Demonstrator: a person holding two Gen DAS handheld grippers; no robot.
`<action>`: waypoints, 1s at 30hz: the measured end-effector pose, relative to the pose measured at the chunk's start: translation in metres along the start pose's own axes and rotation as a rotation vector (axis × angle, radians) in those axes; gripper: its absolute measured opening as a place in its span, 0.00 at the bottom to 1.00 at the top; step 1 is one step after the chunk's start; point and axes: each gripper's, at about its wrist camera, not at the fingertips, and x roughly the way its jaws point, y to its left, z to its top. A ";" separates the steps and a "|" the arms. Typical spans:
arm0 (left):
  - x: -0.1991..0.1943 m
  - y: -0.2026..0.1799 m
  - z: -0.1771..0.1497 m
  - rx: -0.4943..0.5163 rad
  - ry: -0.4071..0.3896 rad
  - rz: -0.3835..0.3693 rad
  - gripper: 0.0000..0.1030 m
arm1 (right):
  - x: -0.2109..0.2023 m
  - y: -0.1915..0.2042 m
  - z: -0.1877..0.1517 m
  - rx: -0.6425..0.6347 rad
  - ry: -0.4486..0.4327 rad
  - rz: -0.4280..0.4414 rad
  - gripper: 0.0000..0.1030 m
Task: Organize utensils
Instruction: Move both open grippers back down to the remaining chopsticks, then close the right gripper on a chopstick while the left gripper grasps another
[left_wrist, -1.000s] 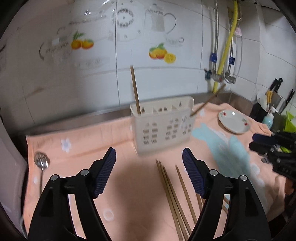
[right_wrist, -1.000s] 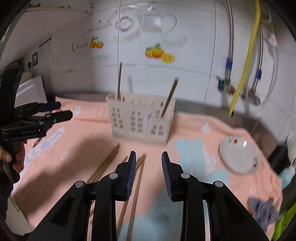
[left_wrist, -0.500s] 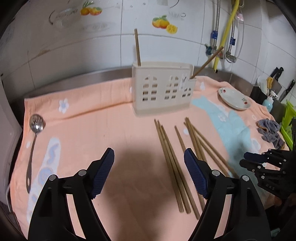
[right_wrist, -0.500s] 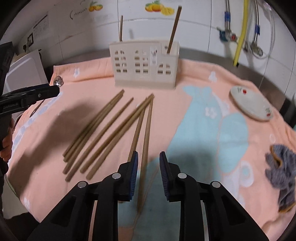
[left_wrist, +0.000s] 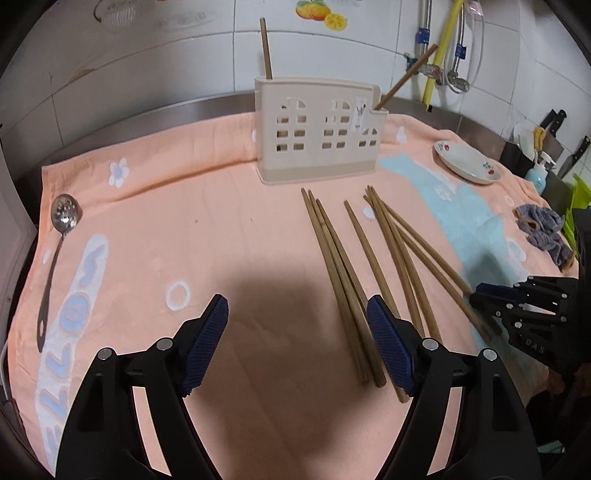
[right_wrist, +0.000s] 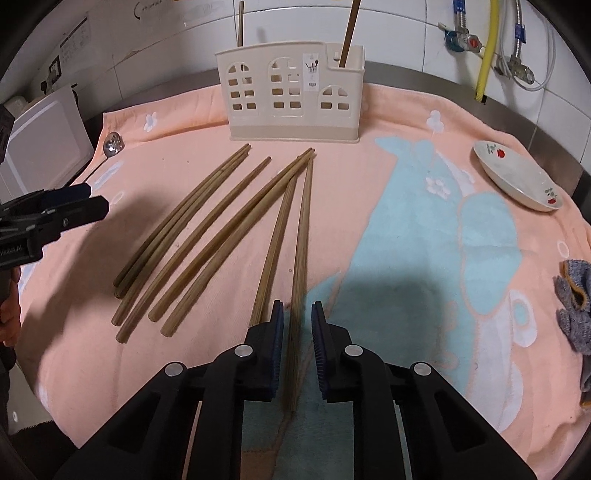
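Observation:
Several wooden chopsticks (left_wrist: 347, 266) lie fanned on an orange towel (left_wrist: 184, 206) in front of a cream utensil holder (left_wrist: 317, 136), where two chopsticks stand upright. My left gripper (left_wrist: 297, 332) hangs wide open over bare towel, its right finger beside the nearest chopsticks, with nothing between its fingers. My right gripper (right_wrist: 297, 325) is low over the rightmost chopstick (right_wrist: 301, 240). Its jaws are closing with that stick between the pads, and thin gaps still show on both sides. A slotted metal spoon (left_wrist: 62, 221) lies at the towel's left edge.
A white flowered plate (right_wrist: 517, 181) sits at the right, with a grey cloth (right_wrist: 576, 302) nearer the front edge. Knives and a soap bottle (left_wrist: 537, 173) stand far right. A white appliance (right_wrist: 44, 140) is at the left. The tiled wall and pipes rise behind the holder (right_wrist: 291, 92).
Both grippers have come down toward the towel and tilted lower. The right jaws have narrowed around the rightmost chopstick. The left jaws stay wide.

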 end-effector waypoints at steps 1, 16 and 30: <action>0.001 0.000 -0.001 0.000 0.004 -0.002 0.73 | 0.001 0.000 -0.001 0.000 0.002 -0.003 0.12; 0.040 -0.017 0.000 0.009 0.104 -0.010 0.46 | 0.001 -0.002 -0.002 -0.002 -0.002 -0.011 0.10; 0.057 -0.024 0.000 0.004 0.160 0.035 0.30 | 0.001 -0.002 -0.003 0.002 -0.006 -0.009 0.10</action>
